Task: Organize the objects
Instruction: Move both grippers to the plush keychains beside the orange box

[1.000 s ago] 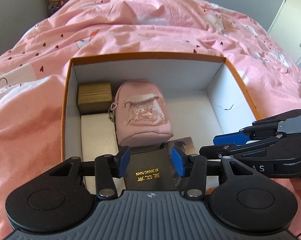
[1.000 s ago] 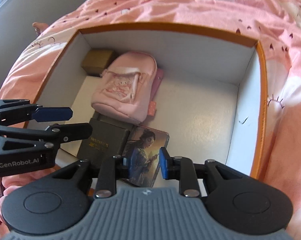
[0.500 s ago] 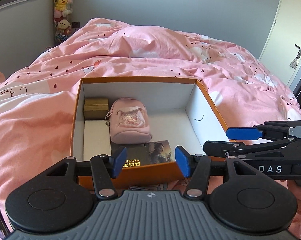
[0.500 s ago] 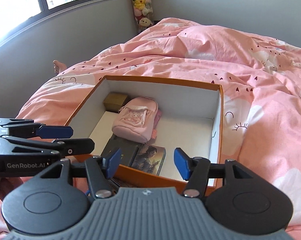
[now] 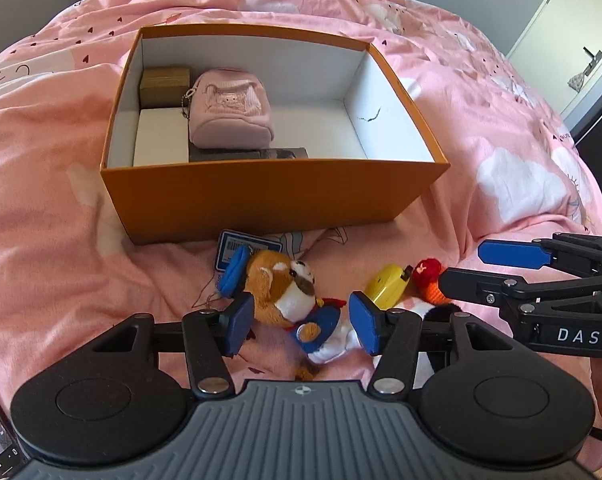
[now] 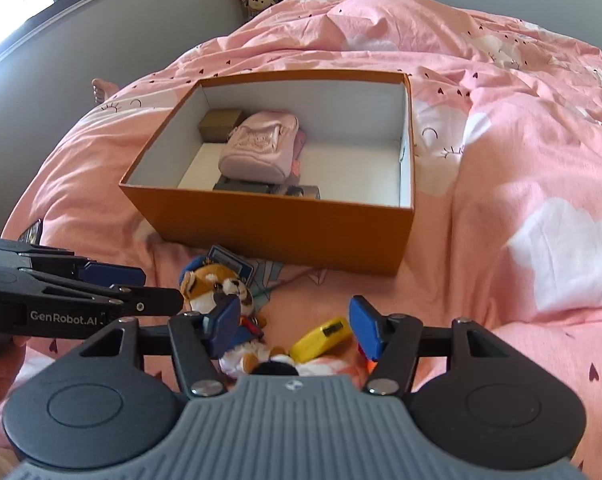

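Plush raccoon (image 5: 289, 300) lies on the pink duvet (image 5: 41, 208) between the spread fingers of the left gripper (image 5: 297, 322), gripped by neither. Its long axis runs diagonally, head away from the claw and to its left, legs toward the claw and to its right. A barcode tag (image 5: 247, 249) lies just beyond the head. Right of the claw sit a yellow toy (image 5: 387, 284) and a red-and-orange knitted toy (image 5: 429, 278), the latter near the right gripper's tips. Ahead stands the orange box (image 5: 269, 200), holding a pink mini backpack (image 5: 231, 110), a gold box (image 5: 165, 84) and flat dark items.

Right wrist view: right gripper (image 6: 297, 328) is released, fingers wide apart, holding nothing. The raccoon (image 6: 221, 288) lies ahead and left of it, head pointing away toward the box (image 6: 285, 232). The yellow toy (image 6: 321, 340) rests between the fingers, tilted. The left gripper (image 6: 141, 292) reaches in from the left, beside the raccoon's head.
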A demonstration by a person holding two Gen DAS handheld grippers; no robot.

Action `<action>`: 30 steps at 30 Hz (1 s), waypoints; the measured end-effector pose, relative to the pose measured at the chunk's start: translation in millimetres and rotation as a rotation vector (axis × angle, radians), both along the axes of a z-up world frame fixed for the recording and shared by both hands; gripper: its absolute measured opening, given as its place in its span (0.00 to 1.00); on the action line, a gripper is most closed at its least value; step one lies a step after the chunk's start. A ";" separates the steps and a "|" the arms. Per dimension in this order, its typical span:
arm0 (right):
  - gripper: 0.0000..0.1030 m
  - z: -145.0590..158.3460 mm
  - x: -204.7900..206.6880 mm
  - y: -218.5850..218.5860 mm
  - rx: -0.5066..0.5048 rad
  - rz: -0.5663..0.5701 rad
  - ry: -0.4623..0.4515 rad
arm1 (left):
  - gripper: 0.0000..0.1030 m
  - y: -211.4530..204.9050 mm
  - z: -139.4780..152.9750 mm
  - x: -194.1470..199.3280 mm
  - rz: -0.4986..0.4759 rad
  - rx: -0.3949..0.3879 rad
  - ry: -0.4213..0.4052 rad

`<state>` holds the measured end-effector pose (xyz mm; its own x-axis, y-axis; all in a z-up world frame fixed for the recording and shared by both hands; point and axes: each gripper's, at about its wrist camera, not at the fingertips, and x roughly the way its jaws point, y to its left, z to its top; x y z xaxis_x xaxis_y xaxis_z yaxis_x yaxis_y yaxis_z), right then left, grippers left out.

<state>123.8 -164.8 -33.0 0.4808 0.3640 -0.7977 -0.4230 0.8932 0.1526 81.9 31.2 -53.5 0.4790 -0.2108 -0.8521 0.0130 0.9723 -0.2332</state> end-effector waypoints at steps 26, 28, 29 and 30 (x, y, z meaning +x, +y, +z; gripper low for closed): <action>0.58 -58.9 -16.9 -15.6 0.018 -0.023 0.329 | 0.60 -29.4 -13.5 -12.8 -0.120 0.030 0.082; 0.56 -54.9 -13.2 -17.5 0.033 -0.036 0.317 | 0.60 -29.9 -13.7 -11.8 -0.126 0.023 0.076; 0.55 -52.4 -8.5 -19.6 0.046 -0.048 0.308 | 0.59 -30.6 -13.7 -11.0 -0.130 0.020 0.073; 0.54 -50.2 -5.2 -20.5 0.056 -0.060 0.298 | 0.58 -31.1 -13.7 -10.3 -0.133 0.018 0.071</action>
